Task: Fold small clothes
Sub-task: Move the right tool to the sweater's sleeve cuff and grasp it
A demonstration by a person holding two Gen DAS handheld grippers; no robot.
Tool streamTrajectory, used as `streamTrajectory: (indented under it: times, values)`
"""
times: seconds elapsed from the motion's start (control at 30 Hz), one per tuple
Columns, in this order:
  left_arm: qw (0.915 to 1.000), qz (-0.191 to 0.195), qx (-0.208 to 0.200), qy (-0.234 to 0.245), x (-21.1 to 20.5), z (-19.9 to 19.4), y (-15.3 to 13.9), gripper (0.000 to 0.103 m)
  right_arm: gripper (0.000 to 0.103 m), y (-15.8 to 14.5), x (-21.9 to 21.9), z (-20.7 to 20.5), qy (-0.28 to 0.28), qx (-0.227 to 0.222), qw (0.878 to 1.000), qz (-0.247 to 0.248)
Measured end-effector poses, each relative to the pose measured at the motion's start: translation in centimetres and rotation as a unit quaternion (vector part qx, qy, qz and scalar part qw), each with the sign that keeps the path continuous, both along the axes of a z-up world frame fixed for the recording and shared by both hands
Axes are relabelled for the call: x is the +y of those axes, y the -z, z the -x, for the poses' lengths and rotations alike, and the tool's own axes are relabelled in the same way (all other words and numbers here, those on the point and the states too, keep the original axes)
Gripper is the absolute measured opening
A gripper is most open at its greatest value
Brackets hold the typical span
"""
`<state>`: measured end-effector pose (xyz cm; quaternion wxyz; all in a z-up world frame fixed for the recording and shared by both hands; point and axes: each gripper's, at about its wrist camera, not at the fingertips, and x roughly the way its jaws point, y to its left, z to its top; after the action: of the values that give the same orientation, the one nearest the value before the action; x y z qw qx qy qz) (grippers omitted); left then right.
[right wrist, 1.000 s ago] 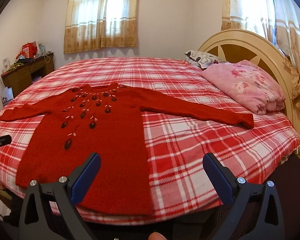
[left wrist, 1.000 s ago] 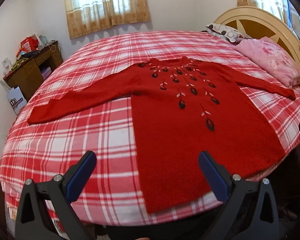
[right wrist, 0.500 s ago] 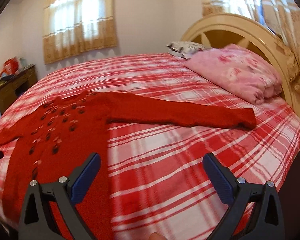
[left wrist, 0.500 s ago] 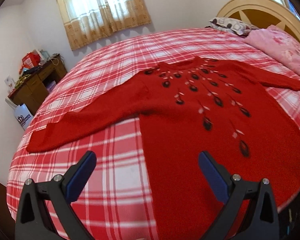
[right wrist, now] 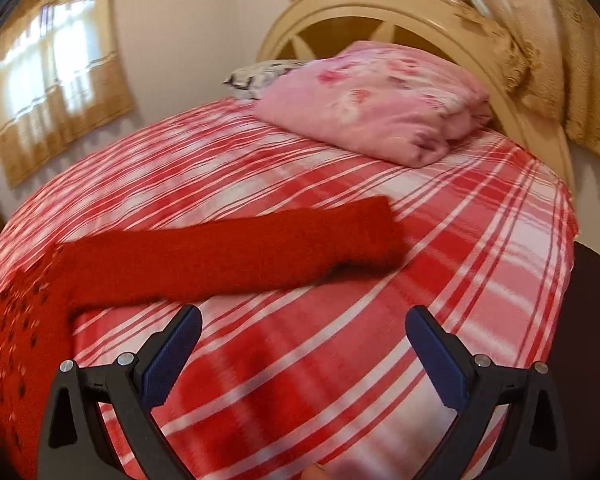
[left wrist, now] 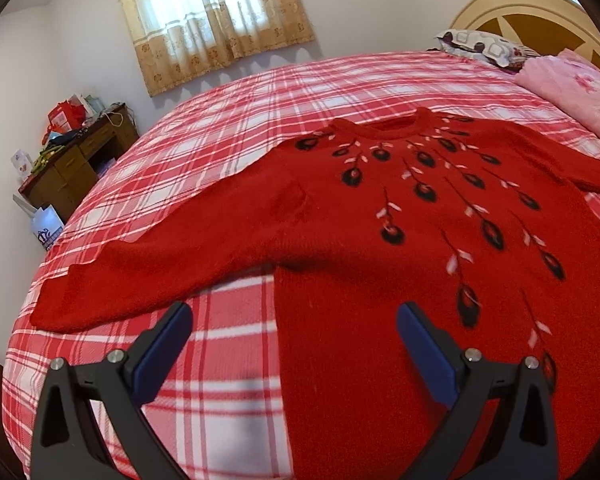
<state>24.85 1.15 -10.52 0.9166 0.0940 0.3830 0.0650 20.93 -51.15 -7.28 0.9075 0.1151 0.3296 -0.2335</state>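
Left wrist view showed the left tongs (left wrist: 294,344) wide open and empty, now much closer to the red sweater (left wrist: 400,216) than a second earlier, with the side seam just ahead between the fingers and the left sleeve (left wrist: 172,264) ahead to the left. The right tongs (right wrist: 304,344), also spread and holding nothing, had swung toward the right sleeve (right wrist: 236,252), lying flat on the bed (right wrist: 440,280) just ahead. Both sleeves probably get folded inward next; nothing is folded yet.

A sweater (left wrist: 380,248) lies flat on the bed (left wrist: 220,152), sleeves spread left and right. A folded quilt (right wrist: 372,100) sits by the headboard (right wrist: 380,4); a dresser (left wrist: 76,160) stands left.
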Motion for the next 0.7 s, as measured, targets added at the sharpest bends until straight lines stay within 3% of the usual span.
streamTrajectory:
  times: [0.23,0.3,0.43,0.5,0.53,0.63,0.7]
  values:
    - [0.9995,0.005,0.004,-0.030,1.7,-3.1,0.5,0.103,0.100,-0.4,-5.1,-2.0,0.037,0.014,0.997,-0.069]
    - [0.9992,0.007,0.005,-0.039,2.4,-4.1,0.7,0.103,0.088,-0.1,-6.5,-2.6,0.047,0.020,0.994,-0.098]
    - [0.9985,0.011,0.005,-0.053,3.5,-5.7,1.0,0.103,0.078,0.3,-7.9,-3.4,0.062,0.025,0.991,-0.120]
    - [0.9980,0.015,0.003,-0.062,4.1,-6.2,1.2,0.103,0.063,0.6,-8.0,-4.2,0.054,0.034,0.990,-0.126]
    - [0.9978,0.016,0.004,-0.065,4.2,-6.4,1.2,0.103,0.060,0.7,-8.0,-4.5,0.050,0.037,0.990,-0.127]
    - [0.9971,0.016,0.004,-0.074,4.9,-6.9,1.7,0.103,0.035,0.9,-7.9,-5.8,0.036,0.054,0.990,-0.126]
    - [0.9966,0.020,0.006,-0.079,5.6,-7.3,2.0,0.103,0.012,1.2,-7.8,-6.5,0.024,0.057,0.987,-0.145]
